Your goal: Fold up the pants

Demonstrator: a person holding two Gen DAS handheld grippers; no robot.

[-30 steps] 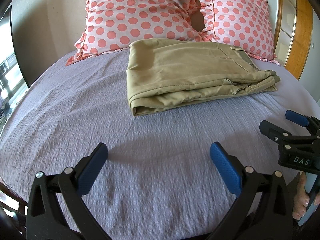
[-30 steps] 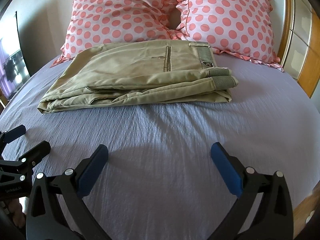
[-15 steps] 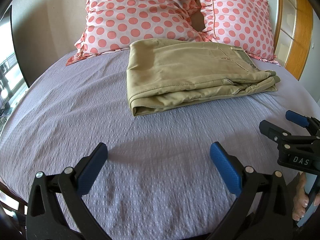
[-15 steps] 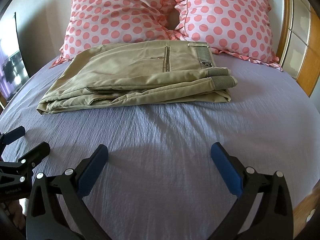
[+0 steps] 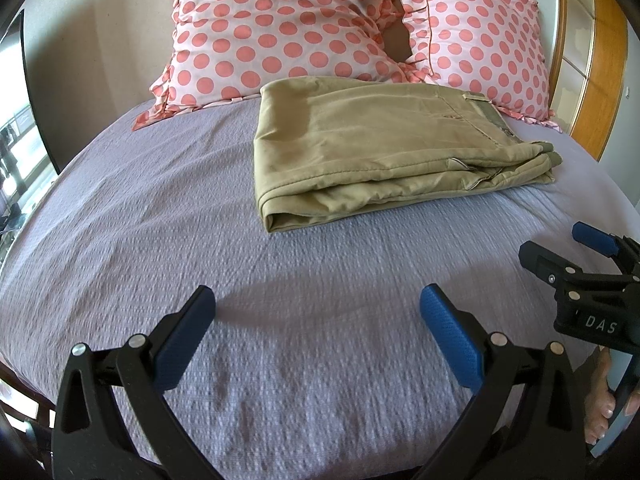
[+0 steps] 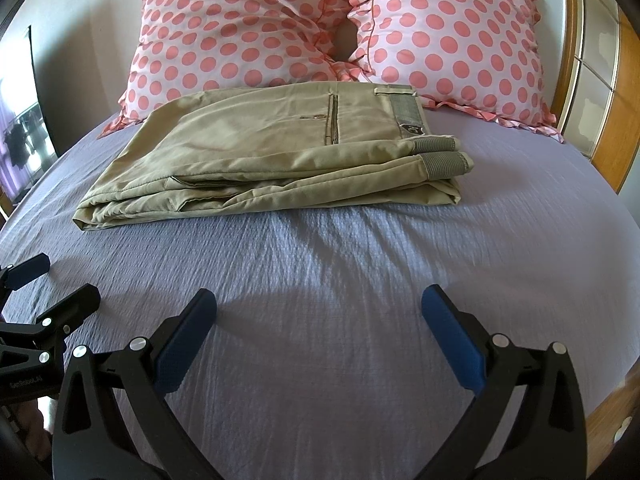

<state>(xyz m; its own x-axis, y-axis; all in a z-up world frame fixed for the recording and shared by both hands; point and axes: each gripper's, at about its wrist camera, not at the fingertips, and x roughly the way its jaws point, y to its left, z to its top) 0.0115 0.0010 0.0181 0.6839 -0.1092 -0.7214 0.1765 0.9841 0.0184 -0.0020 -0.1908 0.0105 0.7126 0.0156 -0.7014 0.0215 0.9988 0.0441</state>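
Lilac bedding [image 5: 160, 220] spreads beneath both grippers, with two spotted pillows [image 6: 248, 28] at the far end. Left gripper [image 5: 318, 312] hangs wide open over the sheet, holding nothing; right gripper [image 6: 320, 312] is spread just as wide, empty too. Folded khaki pants [image 6: 272, 152] lie well ahead of both, just before the pillows, touching neither gripper.

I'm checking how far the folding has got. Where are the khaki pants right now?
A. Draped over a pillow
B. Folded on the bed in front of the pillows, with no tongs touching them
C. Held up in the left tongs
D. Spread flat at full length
B: the khaki pants lie folded on the bed sheet, while the left tongs and right tongs are open and short of them.
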